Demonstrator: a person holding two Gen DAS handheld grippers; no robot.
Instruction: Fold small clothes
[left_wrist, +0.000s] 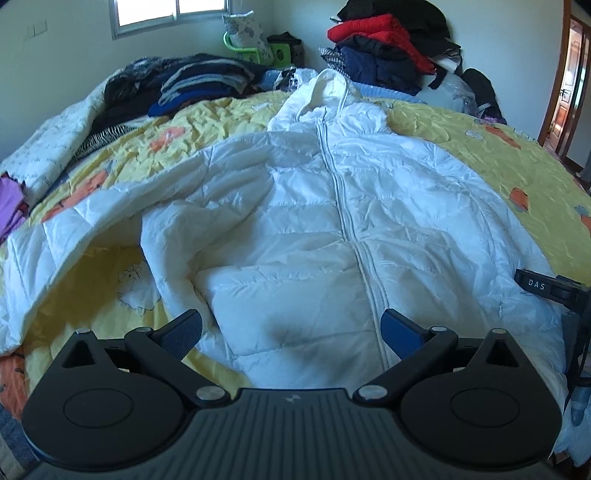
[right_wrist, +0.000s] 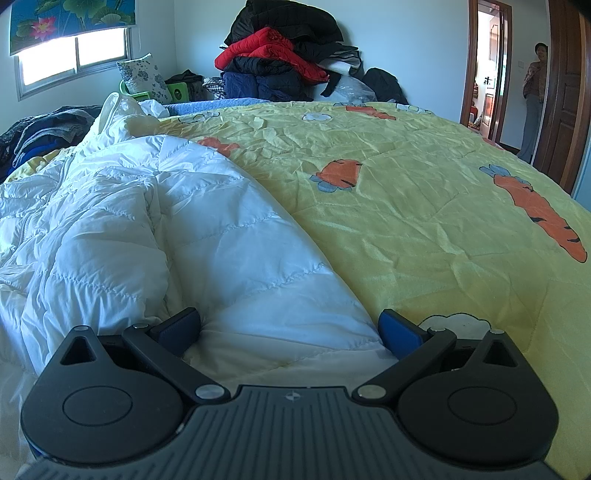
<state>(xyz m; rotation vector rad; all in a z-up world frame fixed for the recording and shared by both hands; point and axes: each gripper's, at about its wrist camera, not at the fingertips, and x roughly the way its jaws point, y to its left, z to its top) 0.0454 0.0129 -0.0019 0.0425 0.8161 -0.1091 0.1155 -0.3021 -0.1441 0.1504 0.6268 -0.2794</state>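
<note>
A white quilted jacket (left_wrist: 332, 221), puffy and zipped, is spread front-up on a crinkled yellow bedspread (right_wrist: 406, 206) printed with orange carrots. The left gripper (left_wrist: 291, 332) is held wide open over its hem; the right gripper (right_wrist: 290, 330) is spread open astride a sleeve.

Black hand-held gripper (left_wrist: 291, 332), blue finger pads (left_wrist: 402, 334)
</note>
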